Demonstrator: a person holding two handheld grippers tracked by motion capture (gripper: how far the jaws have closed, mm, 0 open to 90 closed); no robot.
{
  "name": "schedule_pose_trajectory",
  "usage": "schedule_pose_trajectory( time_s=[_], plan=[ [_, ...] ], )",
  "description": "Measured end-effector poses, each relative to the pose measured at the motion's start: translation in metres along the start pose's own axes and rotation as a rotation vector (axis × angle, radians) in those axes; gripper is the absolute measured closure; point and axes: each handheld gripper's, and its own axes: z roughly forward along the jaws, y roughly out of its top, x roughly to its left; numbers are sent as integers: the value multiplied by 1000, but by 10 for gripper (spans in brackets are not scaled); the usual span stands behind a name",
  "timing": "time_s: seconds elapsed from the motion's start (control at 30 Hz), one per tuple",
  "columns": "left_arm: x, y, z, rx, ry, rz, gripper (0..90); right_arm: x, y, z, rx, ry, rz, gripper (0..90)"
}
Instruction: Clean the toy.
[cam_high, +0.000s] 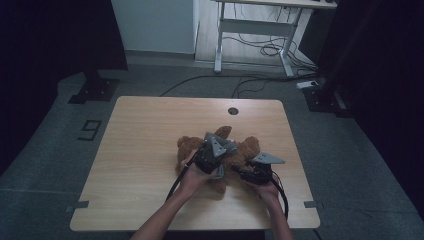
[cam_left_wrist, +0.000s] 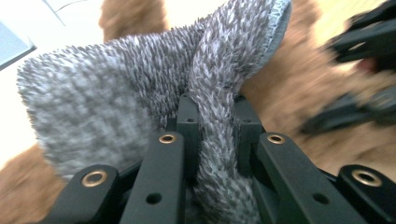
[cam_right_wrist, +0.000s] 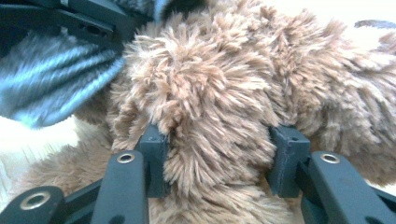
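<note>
A brown plush bear (cam_high: 188, 148) lies right of centre on the wooden table (cam_high: 135, 155). My left gripper (cam_high: 220, 150) hovers over the bear's middle. In the left gripper view it (cam_left_wrist: 217, 109) is shut on a fold of fuzzy grey knitted fabric (cam_left_wrist: 116, 93), with brown plush (cam_left_wrist: 289, 93) behind. My right gripper (cam_high: 245, 172) sits at the bear's near right side. In the right gripper view it (cam_right_wrist: 220, 140) is shut on a thick tuft or limb of the bear (cam_right_wrist: 215, 102). The grey fabric (cam_right_wrist: 51, 84) and the left gripper's black frame (cam_right_wrist: 84, 18) show at upper left.
A round cable hole (cam_high: 233, 111) sits near the table's far edge. The left half of the tabletop is bare wood. Beyond the table stand a white desk frame (cam_high: 218, 45) with loose cables (cam_high: 260, 47) on the floor, and dark stand bases (cam_high: 95, 90) at the left.
</note>
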Motion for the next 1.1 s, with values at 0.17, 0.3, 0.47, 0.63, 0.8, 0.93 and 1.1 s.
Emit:
schedule_pose_trajectory(
  time_s=[0.17,0.3,0.47,0.63,0.8,0.93,1.1],
  plan=[
    [20,-12,-10,-18,-31,-77,777,0,0,0,-3,19,-6,507],
    [24,-18,-22,-45,-44,-96,776,0,-1,0,2,33,-4,507],
    [40,-19,-33,-67,-50,-147,774,-1,-1,0,2,34,2,507],
    [60,-25,-44,-71,2,-183,774,-2,-1,0,-2,34,11,507],
    [92,-59,-38,-32,28,-300,777,-1,-1,0,-5,33,16,508],
    [101,-75,-32,16,61,-328,780,-2,-2,1,-7,35,20,510],
    [108,-98,-20,100,41,-358,780,-4,-2,1,-11,40,28,513]
  ],
)
